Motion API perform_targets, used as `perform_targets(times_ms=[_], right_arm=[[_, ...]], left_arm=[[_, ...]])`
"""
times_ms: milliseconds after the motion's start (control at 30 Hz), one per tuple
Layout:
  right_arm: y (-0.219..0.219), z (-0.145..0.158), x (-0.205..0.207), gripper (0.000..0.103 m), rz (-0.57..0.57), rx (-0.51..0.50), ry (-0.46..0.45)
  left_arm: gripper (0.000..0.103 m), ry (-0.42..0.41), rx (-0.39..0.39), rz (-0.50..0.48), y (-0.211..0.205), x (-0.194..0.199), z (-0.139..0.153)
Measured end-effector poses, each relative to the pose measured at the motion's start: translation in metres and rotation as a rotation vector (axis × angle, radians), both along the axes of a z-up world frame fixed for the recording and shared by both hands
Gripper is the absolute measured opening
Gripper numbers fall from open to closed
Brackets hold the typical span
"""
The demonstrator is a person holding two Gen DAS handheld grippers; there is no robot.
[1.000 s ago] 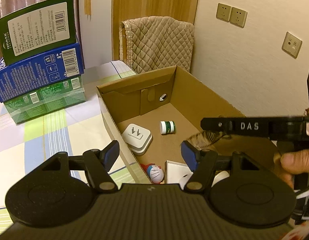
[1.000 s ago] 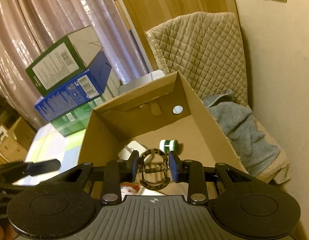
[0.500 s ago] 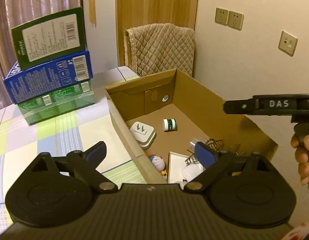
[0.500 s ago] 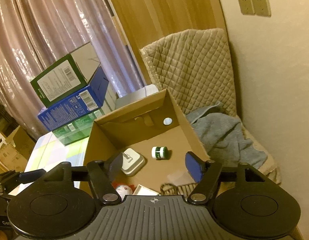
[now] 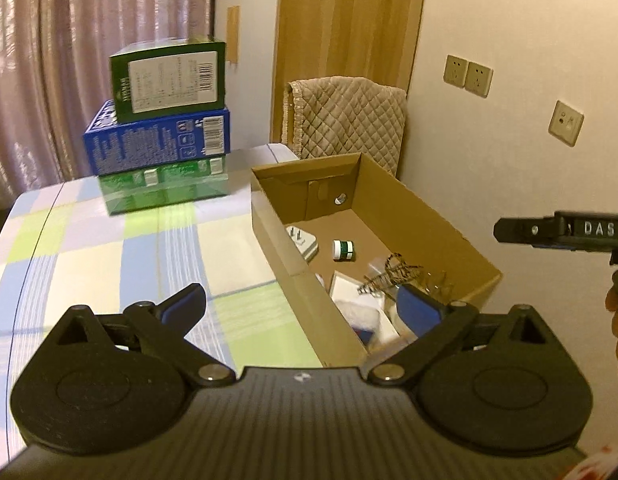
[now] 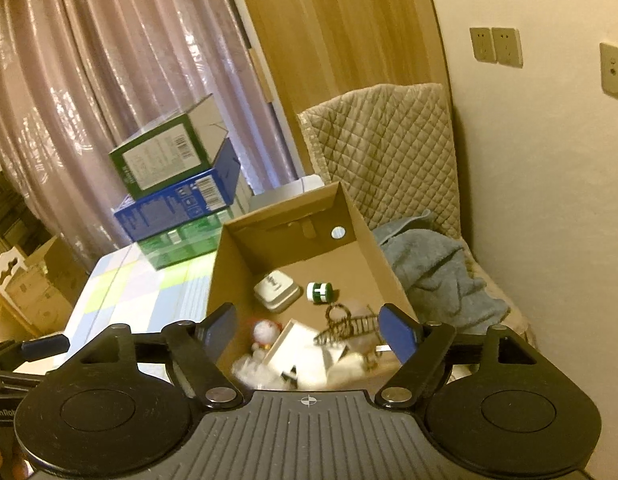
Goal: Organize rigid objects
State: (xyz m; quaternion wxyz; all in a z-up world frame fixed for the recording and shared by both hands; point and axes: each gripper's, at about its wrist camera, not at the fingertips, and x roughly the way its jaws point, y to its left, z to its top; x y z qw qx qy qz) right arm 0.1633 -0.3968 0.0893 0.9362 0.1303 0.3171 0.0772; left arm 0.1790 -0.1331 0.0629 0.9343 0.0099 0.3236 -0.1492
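Note:
An open cardboard box point(image 5: 433, 216) point(image 6: 225, 276) stands on the table's right side. In it lie a white plug adapter point(image 5: 303, 240) point(image 6: 277, 291), a small green-and-white jar point(image 5: 343, 249) point(image 6: 319, 292), a leopard-pattern hair claw clip point(image 5: 391, 274) point(image 6: 345, 326), a white flat box point(image 6: 299, 350), a small round toy figure point(image 6: 265, 332) and other blurred items. My left gripper point(image 5: 305, 304) is open and empty above the box's near left wall. My right gripper point(image 6: 309, 328) is open and empty above the box's near end. The right gripper also shows in the left wrist view point(image 5: 565, 232).
Three stacked cartons, green on blue on green point(image 5: 165, 132) point(image 6: 177, 200), stand at the table's far side. The table has a checked cloth point(image 5: 109, 248). A quilted chair point(image 6: 389, 152) with a grey towel point(image 6: 437, 276) is beside the box by the wall.
My right gripper opened and let go of the claw clip, which now lies in the box. Both grippers pulled up and back from the box; the left opened wider.

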Motion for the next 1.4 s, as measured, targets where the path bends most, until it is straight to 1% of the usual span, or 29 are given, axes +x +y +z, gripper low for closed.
perform_targets(times_ms=[133, 233, 333, 433, 633, 833, 933, 1100, 1400], right_arm=[[0.012, 0.006, -0.038, 0.077, 0.031, -0.105, -0.029], [0.021, 0.005, -0.061, 0.078, 0.076, -0.158, -0.046], [0.024, 0.0, -0.081, 0.078, 0.079, -0.178, -0.048], [0.025, -0.007, -0.1, 0.078, 0.072, -0.176, -0.038], [0.028, -0.015, -0.131, 0.078, 0.07, -0.178, -0.024], [0.034, -0.014, -0.151, 0.078, 0.098, -0.198, -0.028], [0.036, -0.014, -0.159, 0.078, 0.103, -0.209, -0.036], [0.034, -0.018, -0.165, 0.078, 0.094, -0.21, -0.02], [0.037, -0.023, -0.17, 0.078, 0.099, -0.211, -0.004]], left_arm=[[0.1, 0.005, -0.038, 0.038, 0.002, -0.035, 0.0], [0.1, 0.016, -0.028, 0.047, 0.0, -0.057, -0.005], [0.1, 0.017, -0.02, 0.069, -0.002, -0.078, -0.01], [0.1, 0.017, -0.011, 0.088, -0.005, -0.097, -0.013], [0.1, 0.025, 0.001, 0.129, -0.008, -0.12, -0.014], [0.101, 0.035, -0.03, 0.152, -0.008, -0.136, -0.015], [0.101, 0.044, -0.026, 0.16, -0.01, -0.141, -0.018], [0.101, 0.052, -0.022, 0.163, -0.01, -0.148, -0.021], [0.101, 0.059, -0.042, 0.155, -0.01, -0.158, -0.023]])
